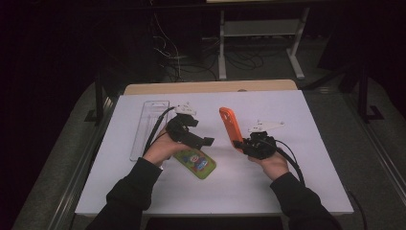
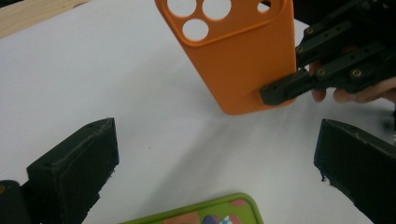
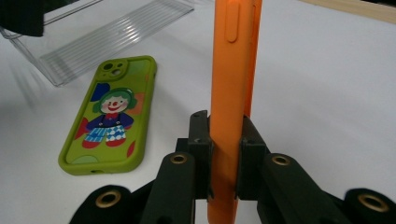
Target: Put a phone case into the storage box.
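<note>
Orange phone case (image 3: 233, 70) stands on edge above the white table (image 1: 287, 182), clamped at its lower end by the right gripper (image 3: 225, 154), presumably to present it clear of the surface. The left gripper (image 2: 215, 158), jaws spread and empty, hovers over the green cartoon case (image 1: 195, 163), lying flat beside a clear plastic tray (image 1: 149, 127).

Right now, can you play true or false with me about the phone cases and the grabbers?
1. The right gripper squeezes the orange case. True.
2. The green clown case is in the left gripper. False: it lies flat on the white table, and the jaws are open.
3. The orange case has round holes. True.
4. The clear tray sits on the green clown case. False: they lie apart.
</note>
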A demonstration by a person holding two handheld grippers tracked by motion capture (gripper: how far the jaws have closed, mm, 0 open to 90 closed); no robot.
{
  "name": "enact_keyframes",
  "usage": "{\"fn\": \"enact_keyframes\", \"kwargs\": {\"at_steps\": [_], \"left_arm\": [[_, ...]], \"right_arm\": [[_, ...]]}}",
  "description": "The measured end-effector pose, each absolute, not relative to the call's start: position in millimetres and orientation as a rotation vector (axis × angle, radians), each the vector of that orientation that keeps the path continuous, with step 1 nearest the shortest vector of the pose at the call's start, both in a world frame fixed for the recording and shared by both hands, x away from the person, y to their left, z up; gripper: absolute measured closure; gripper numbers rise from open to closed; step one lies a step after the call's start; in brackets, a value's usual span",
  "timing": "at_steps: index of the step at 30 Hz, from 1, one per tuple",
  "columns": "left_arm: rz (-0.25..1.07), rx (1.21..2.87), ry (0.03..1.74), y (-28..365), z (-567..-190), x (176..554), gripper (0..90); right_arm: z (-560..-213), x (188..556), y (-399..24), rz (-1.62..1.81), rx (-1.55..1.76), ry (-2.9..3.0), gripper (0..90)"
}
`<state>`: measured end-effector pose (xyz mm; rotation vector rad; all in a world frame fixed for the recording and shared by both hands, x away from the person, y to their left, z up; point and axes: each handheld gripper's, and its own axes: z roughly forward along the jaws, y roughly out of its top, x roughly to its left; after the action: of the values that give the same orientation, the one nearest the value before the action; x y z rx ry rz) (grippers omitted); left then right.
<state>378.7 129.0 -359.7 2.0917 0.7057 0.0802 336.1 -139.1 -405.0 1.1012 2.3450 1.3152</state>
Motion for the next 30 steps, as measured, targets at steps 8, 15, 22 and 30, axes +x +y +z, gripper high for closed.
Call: {"fn": "enact_keyframes", "kwargs": {"at_steps": [8, 15, 22, 30], "left_arm": [[0.060, 2.061, 0.705, 121, -360, 383, 0.0], [0.035, 2.041, 0.695, 110, -360, 388, 0.0], [0.018, 2.022, 0.709, 100, -365, 391, 0.0], [-0.004, 2.005, 0.714, 94, -370, 395, 0.0]], "right_arm": [[-407, 337, -133, 1.339, 1.106, 2.356, 78.3], [-406, 336, -128, 1.350, 1.099, 2.359, 78.3], [-405, 334, -123, 1.359, 1.087, 2.369, 78.3], [-402, 332, -117, 1.386, 1.063, 2.373, 78.3]]}}
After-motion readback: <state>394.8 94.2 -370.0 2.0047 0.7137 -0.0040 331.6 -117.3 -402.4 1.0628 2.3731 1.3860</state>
